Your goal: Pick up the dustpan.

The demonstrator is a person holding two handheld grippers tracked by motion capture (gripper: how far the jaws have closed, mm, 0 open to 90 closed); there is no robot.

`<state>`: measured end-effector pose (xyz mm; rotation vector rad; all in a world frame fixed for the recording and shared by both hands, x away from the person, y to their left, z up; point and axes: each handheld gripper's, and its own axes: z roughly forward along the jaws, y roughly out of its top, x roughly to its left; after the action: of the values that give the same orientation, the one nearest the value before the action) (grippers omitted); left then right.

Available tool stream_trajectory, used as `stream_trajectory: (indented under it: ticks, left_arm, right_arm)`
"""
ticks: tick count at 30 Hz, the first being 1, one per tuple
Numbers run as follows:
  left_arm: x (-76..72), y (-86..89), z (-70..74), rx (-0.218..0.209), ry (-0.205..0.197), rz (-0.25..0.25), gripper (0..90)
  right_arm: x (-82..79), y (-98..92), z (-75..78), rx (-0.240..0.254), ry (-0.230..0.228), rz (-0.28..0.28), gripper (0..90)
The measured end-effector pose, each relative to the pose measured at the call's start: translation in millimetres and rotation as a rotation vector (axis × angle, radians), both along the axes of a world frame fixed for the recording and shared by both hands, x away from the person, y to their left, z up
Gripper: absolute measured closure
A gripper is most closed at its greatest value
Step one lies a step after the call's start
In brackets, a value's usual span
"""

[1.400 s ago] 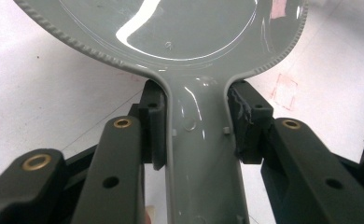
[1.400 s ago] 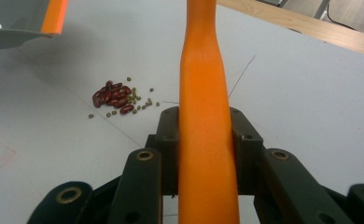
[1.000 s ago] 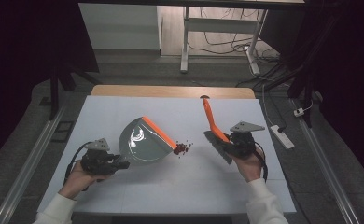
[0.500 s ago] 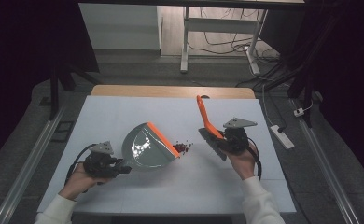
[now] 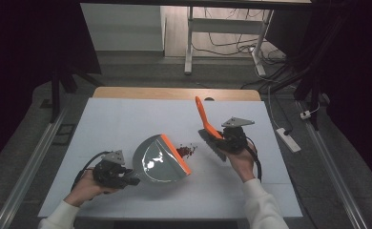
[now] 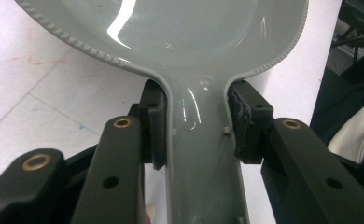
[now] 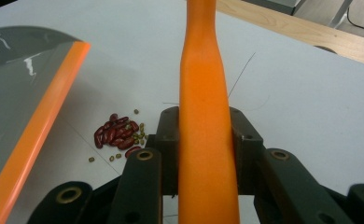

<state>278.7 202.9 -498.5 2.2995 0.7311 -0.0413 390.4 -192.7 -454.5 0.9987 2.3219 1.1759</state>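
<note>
Left gripper point(image 5: 127, 179) clamped on the handle of a glossy grey plastic dustpan with an orange lip point(image 5: 158, 160), tilted on the white table point(image 5: 117, 119), right gripper point(image 5: 222, 138) clamped on an orange plastic brush handle point(image 5: 204, 117), small pile of red beans point(image 5: 186, 150) just beside the lip.

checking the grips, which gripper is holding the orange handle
The right gripper: its jaws clamp the orange brush handle. The left gripper grips the grey dustpan handle instead.
</note>
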Motion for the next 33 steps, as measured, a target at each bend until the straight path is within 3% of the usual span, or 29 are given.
stream_trajectory:
  ticks: [4, 33]
  left_arm:
    - [0.1, -1.4, -2.0, 0.022, 0.01, -0.004, 61.4]
    - [8.5, 2.3, -15.8, 0.068, 0.097, 0.007, 61.4]
  right_arm:
    - [2.1, 3.6, -1.5, -0.005, 0.002, 0.005, 70.0]
    - [17.3, 27.6, -18.3, -0.078, 0.018, 0.028, 70.0]
